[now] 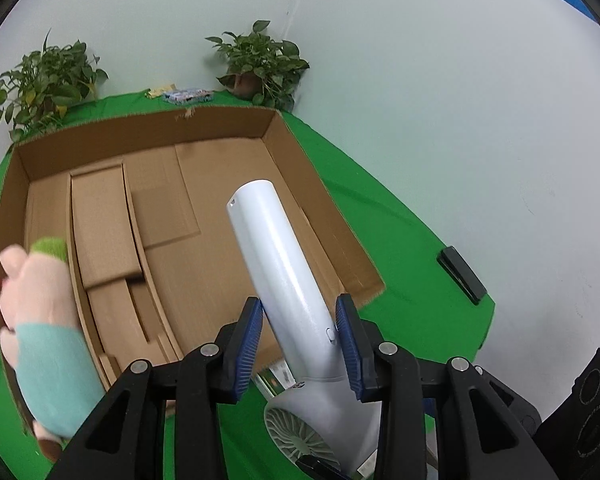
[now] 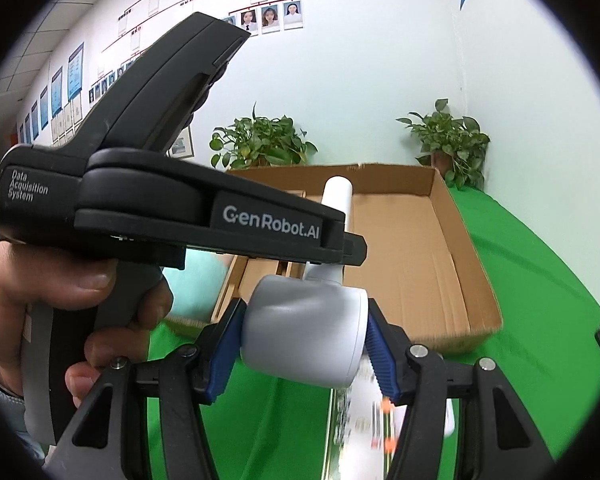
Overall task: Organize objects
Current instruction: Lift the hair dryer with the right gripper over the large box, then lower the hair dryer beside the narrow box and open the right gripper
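Note:
A white hair dryer (image 1: 284, 280) is held in the air above the near edge of an open cardboard box (image 1: 220, 136). My left gripper (image 1: 300, 340) stands around its handle with the pads apart, the right pad (image 1: 350, 344) near it. My right gripper (image 2: 304, 344) is shut on the dryer's barrel (image 2: 304, 332). The handle (image 2: 336, 200) points up toward the box (image 2: 420, 240). A pink plush toy in a teal shirt (image 1: 48, 328) lies at the box's left side.
Green cloth (image 1: 400, 240) covers the table. Two potted plants (image 1: 260, 64) (image 1: 44, 84) stand at the back wall. A black flat object (image 1: 462, 274) lies right of the box. Printed packets (image 2: 364, 412) lie under my right gripper. The left gripper's body (image 2: 140, 208) fills the right wrist view's left.

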Motion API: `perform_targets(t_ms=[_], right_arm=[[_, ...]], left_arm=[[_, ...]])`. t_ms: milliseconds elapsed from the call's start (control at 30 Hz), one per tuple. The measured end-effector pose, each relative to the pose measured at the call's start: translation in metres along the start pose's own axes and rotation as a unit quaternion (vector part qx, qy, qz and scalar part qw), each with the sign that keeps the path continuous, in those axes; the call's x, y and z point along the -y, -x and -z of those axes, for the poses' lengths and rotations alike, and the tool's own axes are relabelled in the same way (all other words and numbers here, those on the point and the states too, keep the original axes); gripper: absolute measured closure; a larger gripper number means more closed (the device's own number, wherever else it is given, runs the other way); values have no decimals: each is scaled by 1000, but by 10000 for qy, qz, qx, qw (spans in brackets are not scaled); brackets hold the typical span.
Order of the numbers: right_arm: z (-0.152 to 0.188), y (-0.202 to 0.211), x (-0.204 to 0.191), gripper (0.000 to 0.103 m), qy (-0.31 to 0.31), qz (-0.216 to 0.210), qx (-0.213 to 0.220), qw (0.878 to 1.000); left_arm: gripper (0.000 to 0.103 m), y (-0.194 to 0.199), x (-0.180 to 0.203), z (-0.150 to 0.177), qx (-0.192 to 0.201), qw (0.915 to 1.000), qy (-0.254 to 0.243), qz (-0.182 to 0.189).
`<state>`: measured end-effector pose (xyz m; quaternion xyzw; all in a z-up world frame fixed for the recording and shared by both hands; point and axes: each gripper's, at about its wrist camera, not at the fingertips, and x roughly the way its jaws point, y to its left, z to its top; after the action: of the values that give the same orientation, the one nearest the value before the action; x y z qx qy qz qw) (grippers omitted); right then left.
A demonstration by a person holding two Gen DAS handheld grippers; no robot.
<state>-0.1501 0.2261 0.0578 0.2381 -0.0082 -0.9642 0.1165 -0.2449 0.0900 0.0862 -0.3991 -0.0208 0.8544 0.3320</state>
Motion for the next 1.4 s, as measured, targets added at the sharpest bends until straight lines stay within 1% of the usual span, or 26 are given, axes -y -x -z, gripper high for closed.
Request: perform_targets(t_ms=[133,233,333,467,633,767,1000,1033,1067,1100,1167,1300,1400], right_arm=[[-19,-26,12,46,-52,-266,-139,9995],[-25,-46,18,46,-86,-380,-297,9988],[-26,-66,23,46,-171,-464,-465,9977],[-21,-88,29,46,-328,-561,-675,9956],[-8,-115,34,46,-410,-685,-1023,9915],[7,-130,38,46,-532,-777,-1246,9877],[20,-145,49,48,-782,-807,-1552,9815],[22,-147,49,48,-789,-797,-1590,9809],[24,-149,49,48,-799,-775,-1630,9803],[27,-149,49,48,-822,-759,-1675,9795],[27,-149,50,49,-878,-801,-1679,9786],[28,-148,42,49,-761,-737,-1709,9796],[28,-150,40,49,-783,-801,-1792,9774]], left_arm=[[68,-7,-17,-19,60,9998,162,-104],[68,-23,-34,-29,12,9994,303,-170],[68,-42,-52,-29,-94,9989,414,-183],[68,-70,-73,-29,-236,9980,509,-286],[68,-106,-97,-21,-521,9957,658,-397],[69,-124,-104,-15,-705,9943,610,-520],[72,-133,-98,-13,-809,9932,461,-694],[73,-133,-98,-13,-824,9931,430,-716],[78,-132,-99,-12,-849,9930,439,-689],[78,-131,-100,-12,-872,9928,483,-664],[78,-127,-100,-11,-835,9926,499,-723],[78,-113,-100,-9,-664,9940,510,-699],[78,-100,-99,-9,-535,9949,523,-674]])
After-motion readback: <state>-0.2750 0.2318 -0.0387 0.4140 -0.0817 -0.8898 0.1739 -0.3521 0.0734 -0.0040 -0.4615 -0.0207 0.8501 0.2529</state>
